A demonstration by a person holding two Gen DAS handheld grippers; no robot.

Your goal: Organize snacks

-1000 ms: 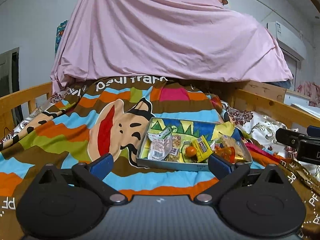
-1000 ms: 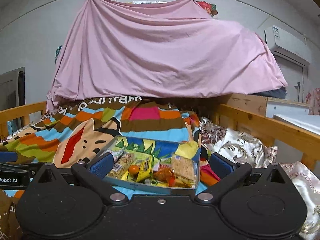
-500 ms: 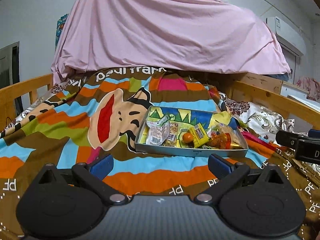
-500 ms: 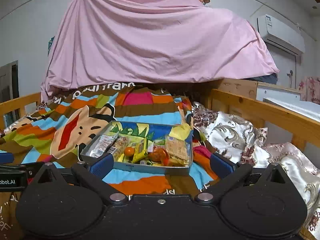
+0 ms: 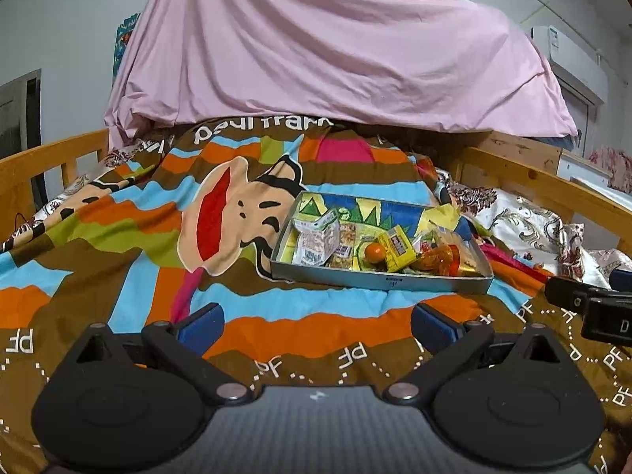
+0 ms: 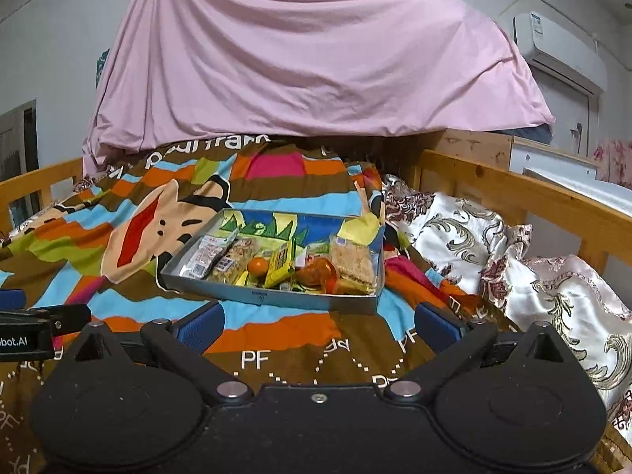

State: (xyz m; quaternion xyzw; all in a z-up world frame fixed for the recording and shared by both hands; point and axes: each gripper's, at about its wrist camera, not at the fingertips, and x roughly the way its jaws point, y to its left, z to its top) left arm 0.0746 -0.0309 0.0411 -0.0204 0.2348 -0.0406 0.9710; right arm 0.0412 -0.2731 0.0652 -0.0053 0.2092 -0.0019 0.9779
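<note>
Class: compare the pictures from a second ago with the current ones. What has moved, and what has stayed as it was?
Both grippers have drawn back from the tray, which now sits farther ahead with more blanket in front. The left gripper and right gripper are open and empty, as before. The snacks lie unchanged in the tray.

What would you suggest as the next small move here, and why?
Probably ease the right gripper forward toward the tray. Both it and the left gripper are open, empty and short of the tray, and the snacks, like the small orange, all lie inside it.
</note>
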